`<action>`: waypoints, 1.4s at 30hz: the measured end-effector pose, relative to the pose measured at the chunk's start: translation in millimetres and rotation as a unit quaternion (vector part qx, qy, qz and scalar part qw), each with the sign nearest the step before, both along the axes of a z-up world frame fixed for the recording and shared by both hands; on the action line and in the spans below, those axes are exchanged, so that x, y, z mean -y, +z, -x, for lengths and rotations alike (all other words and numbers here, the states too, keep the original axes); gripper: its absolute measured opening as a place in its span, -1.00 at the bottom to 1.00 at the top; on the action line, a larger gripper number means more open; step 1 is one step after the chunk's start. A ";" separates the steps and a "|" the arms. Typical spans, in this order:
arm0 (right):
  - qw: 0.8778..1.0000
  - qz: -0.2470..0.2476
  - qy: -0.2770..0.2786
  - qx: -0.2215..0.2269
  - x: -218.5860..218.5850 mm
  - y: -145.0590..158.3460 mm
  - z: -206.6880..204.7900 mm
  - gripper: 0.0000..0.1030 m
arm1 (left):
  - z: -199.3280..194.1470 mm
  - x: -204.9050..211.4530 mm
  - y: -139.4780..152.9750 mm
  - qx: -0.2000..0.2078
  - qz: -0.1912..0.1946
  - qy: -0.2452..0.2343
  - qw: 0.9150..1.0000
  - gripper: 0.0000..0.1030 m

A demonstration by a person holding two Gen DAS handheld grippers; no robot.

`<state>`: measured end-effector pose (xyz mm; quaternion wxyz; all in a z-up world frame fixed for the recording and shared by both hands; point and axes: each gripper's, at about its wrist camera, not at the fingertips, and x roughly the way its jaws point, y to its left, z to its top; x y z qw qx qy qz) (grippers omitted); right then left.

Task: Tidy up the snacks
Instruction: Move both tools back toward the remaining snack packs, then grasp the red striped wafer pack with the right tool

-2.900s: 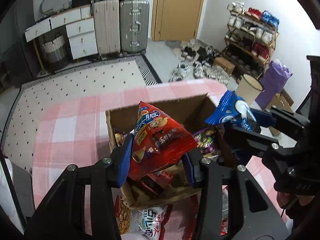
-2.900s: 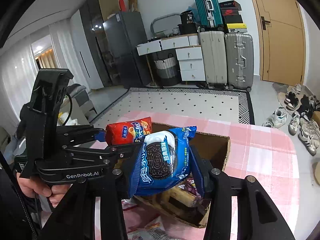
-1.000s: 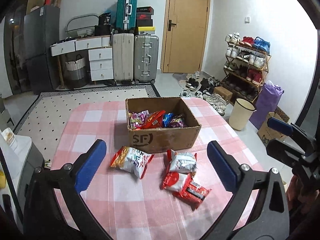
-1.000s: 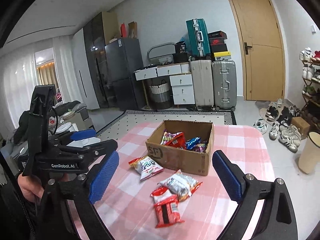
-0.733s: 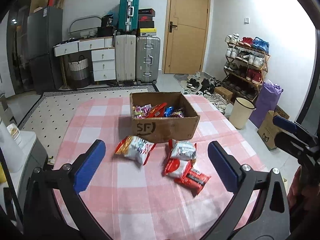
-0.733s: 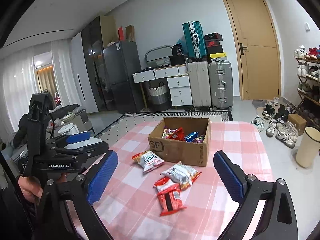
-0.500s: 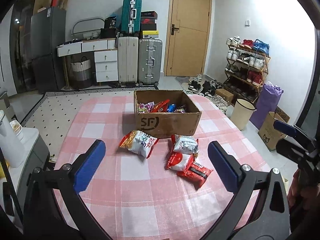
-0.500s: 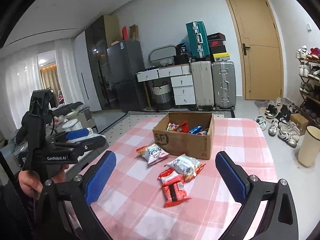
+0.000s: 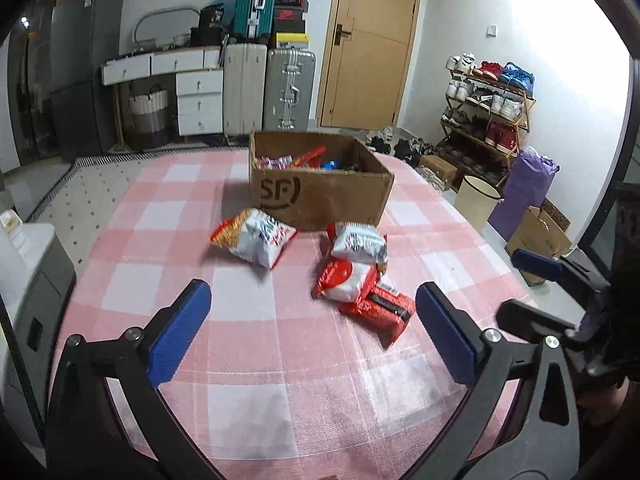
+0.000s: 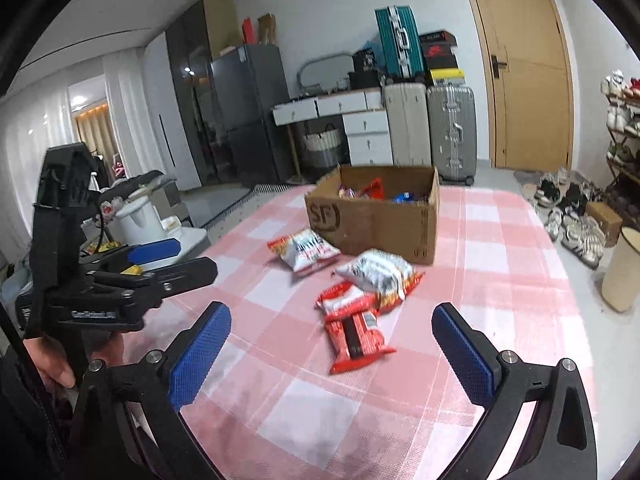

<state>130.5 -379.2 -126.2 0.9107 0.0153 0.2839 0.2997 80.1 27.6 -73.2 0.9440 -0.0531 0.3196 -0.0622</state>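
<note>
From my left wrist cam, the left claw (image 9: 312,328) has its blue pads spread wide with nothing between them, hovering over the near part of the bench (image 9: 248,412) with its pink checked cloth. The cardboard box (image 9: 320,196) with the SF logo sits toward the far edge, and I can see a few colourful wrappers poking up inside. Just in front of the box's near left corner lies a white and orange chip bag (image 9: 254,237), and off to the right of it there's a little cluster: a white snack bag (image 9: 360,242), a red and white pack (image 9: 345,279) touching it, and a red pack with a dark stripe (image 9: 378,312) overlapping that one's near end. The right claw (image 9: 536,280) shows at the right edge here, also spread apart. Switching to the right wrist cam, the right claw (image 10: 332,348) is gaping and empty, with the red striped pack (image 10: 354,338) lying on the cloth between its pads in frame, not touching them. The box (image 10: 376,216) is beyond, the chip bag (image 10: 302,250) at its near corner. The left claw (image 10: 156,262) hangs over the bench's left edge, pads apart.
</note>
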 end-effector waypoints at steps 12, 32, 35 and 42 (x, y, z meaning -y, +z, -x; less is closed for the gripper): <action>0.995 0.023 0.010 -0.093 -17.3 -68.6 -57.3 0.98 | -36.8 -10.5 -58.9 -0.048 0.015 0.003 0.999 0.97; 0.983 0.126 0.036 -0.127 -66.7 -113.7 -97.1 0.33 | -68.3 -15.0 -95.4 -0.085 0.017 0.006 0.996 0.97; 0.982 0.148 0.038 -0.113 -71.1 -115.4 -95.3 0.16 | -69.8 -13.0 -97.4 -0.087 0.015 0.005 0.996 0.97; 0.987 0.094 0.026 -0.130 -42.7 -114.6 -92.5 -0.18 | -73.6 -7.2 -100.5 -0.097 0.004 0.002 0.995 0.97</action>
